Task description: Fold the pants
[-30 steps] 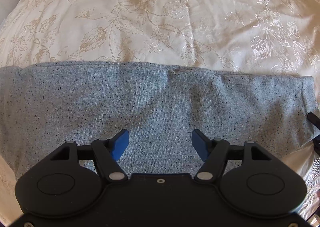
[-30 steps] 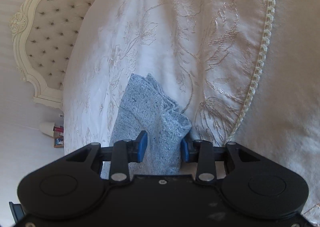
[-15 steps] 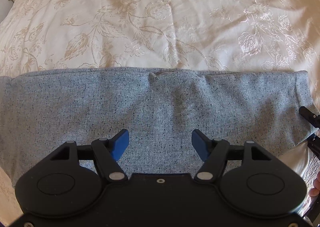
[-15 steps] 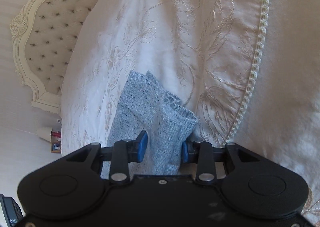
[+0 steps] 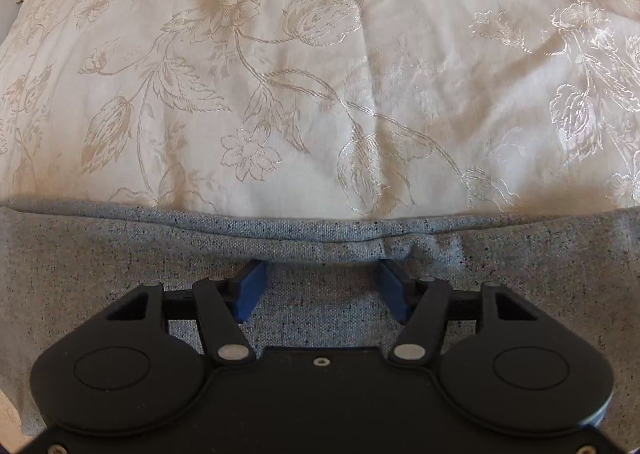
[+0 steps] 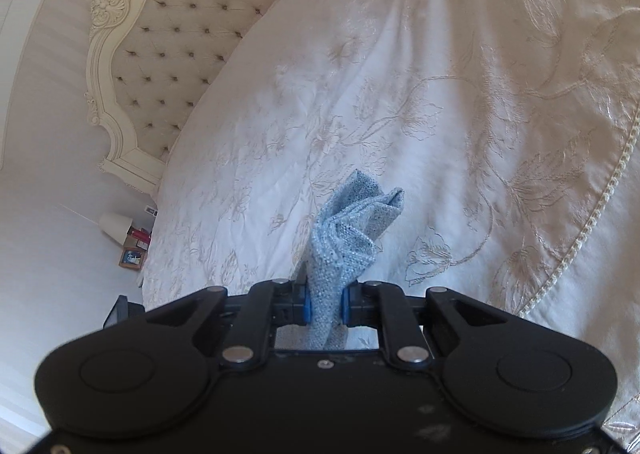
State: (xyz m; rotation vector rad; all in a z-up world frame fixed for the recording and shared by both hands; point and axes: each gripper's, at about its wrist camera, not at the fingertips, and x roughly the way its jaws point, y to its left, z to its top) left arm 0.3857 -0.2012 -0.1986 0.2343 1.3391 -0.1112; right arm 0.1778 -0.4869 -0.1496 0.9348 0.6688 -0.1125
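Pants of speckled blue-grey woven fabric lie flat across the near part of the cream bedspread with embroidered flowers, filling the left wrist view from left edge to right edge. Their far edge runs as a doubled hem line across that view, and the bedspread extends beyond it.

Your left gripper points steeply down at the pants just near of that hem. Its jaws are closing but stand wide apart, with flat fabric between the two blue pads; whether the fingertips touch the cloth you cannot tell from this view.

Your right gripper is at another part of the same pants. Its jaws are closing on a bunched fold of the fabric, and both blue pads press against it. The gathered cloth stands up from the jaws in a crumpled peak above the bedspread.

In the right wrist view, a cream tufted headboard with carved frame stands at far left. A white lampshade and a small framed picture sit below it, beside the bed
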